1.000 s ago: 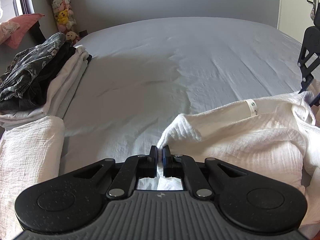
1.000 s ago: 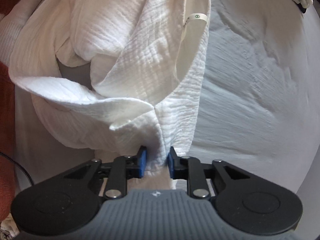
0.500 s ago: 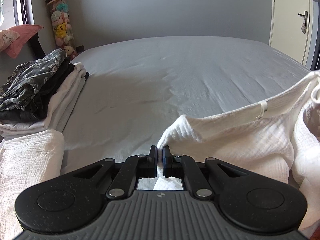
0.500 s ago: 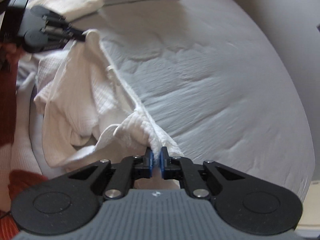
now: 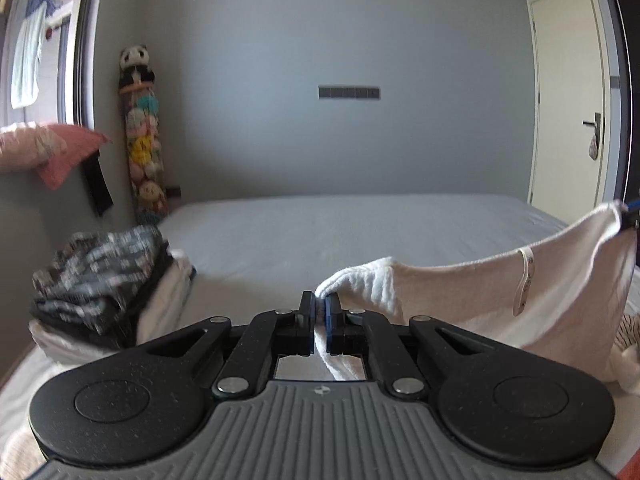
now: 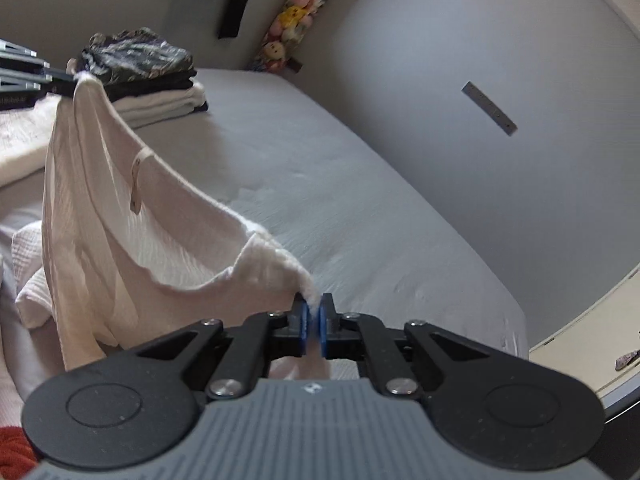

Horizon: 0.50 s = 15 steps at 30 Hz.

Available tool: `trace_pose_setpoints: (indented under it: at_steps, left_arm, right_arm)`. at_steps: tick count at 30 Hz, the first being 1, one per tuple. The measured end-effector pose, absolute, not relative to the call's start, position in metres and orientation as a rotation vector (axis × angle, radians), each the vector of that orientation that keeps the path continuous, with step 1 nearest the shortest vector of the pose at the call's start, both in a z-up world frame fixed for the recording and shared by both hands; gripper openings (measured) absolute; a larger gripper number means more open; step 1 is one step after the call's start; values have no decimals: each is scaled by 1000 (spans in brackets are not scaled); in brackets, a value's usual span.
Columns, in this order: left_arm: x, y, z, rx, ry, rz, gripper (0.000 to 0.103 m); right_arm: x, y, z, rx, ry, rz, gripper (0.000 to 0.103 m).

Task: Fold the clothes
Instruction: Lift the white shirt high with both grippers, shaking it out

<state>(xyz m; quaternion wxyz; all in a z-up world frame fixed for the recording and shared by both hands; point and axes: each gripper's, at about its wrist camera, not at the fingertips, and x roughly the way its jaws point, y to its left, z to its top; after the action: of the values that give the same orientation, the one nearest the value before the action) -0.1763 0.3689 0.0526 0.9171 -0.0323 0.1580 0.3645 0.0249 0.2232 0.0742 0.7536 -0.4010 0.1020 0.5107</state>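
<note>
A white crinkled garment (image 5: pixel 472 300) hangs stretched between my two grippers above the grey bed (image 5: pixel 360 224). My left gripper (image 5: pixel 319 304) is shut on one top corner of it. My right gripper (image 6: pixel 312 312) is shut on the other top corner. In the right wrist view the garment (image 6: pixel 120 240) sags in a curve with a small label loop (image 6: pixel 136 184) near its upper edge, and the left gripper (image 6: pixel 60 84) shows at the far left. The right gripper's tip (image 5: pixel 630 216) shows at the right edge of the left wrist view.
A stack of folded clothes (image 5: pixel 108 284), dark patterned on top and white below, sits on the bed's left side; it also shows in the right wrist view (image 6: pixel 148 76). More white cloth (image 6: pixel 20 144) lies near it. A door (image 5: pixel 568 96) stands at the right.
Both grippers have risen with the garment, lifting it off the bed and spreading it out between them. The views now look across the room instead of down at the sheet.
</note>
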Motion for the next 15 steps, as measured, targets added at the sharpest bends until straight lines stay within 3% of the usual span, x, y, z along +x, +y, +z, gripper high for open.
trace_pose_setpoints:
  at_steps: [8, 15]
  left_arm:
    - [-190, 334, 194, 135, 159, 757, 5]
    - [-177, 294, 229, 263, 131, 715, 5]
  right_arm:
    - [-1, 188, 141, -563, -11, 1028, 6]
    - [1, 140, 235, -267, -202, 877, 6]
